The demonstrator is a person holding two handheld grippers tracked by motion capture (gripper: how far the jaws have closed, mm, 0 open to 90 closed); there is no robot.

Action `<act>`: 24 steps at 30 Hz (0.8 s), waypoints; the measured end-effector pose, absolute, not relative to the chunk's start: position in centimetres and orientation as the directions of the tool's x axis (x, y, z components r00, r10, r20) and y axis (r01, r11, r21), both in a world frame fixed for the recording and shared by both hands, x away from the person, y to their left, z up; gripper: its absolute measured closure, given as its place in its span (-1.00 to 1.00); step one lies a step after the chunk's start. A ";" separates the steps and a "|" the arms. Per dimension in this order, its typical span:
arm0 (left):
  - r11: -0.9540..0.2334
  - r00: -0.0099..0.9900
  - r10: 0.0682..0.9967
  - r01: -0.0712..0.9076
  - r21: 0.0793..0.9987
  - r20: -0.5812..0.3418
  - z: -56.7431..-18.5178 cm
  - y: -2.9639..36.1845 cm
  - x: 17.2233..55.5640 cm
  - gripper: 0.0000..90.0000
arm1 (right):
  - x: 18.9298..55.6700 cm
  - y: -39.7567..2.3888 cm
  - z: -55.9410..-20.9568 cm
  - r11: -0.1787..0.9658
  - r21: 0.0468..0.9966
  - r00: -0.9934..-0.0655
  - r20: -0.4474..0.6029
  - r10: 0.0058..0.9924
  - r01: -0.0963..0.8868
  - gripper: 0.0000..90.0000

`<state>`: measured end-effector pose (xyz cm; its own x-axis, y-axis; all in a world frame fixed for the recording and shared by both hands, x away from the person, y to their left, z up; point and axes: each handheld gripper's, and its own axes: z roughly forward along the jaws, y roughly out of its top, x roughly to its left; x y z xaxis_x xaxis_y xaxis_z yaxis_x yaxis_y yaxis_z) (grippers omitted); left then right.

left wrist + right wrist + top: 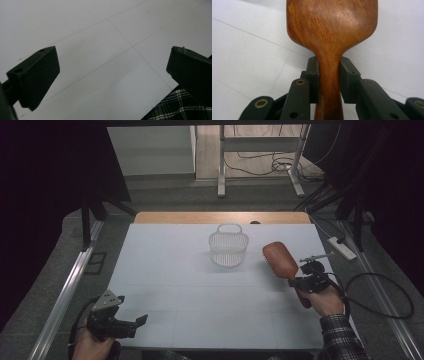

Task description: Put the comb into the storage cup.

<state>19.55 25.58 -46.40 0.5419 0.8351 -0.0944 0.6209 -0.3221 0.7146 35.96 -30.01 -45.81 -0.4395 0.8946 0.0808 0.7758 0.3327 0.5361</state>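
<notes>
A brown wooden hairbrush [280, 261] hangs above the right side of the white table [175, 270], head pointing toward the far left. My right gripper [302, 282] is shut on its handle; in the right gripper view both pads clamp the neck of the hairbrush [332, 37]. A white mesh basket [229, 247] with a handle stands on the table's far middle, to the left of the brush head. My left gripper [134, 322] rests at the near left edge, open, with nothing between its jaws; its own view looks at the bare table [100, 50].
A plaid sleeve [340, 340] comes in at the bottom right. A power strip [342, 247] and loops of cable [385, 295] lie on the floor right of the table. A metal rail [65, 290] runs along the left. A wooden strip [220, 217] borders the far edge.
</notes>
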 end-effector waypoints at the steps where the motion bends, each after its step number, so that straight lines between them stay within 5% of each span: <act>1: -0.323 0.548 0.831 0.617 0.718 -0.097 -46.4 25.5 19.6 -1.00 | 35.9 -30.0 -45.6 0.328 0.544 -0.440 0.085 0.894 0.772 0.60; 24: -0.262 0.627 0.748 0.577 0.773 -0.215 -44.6 22.8 23.3 -1.00 | 33.4 -28.7 -42.3 0.328 0.701 -0.521 0.072 0.850 0.633 0.60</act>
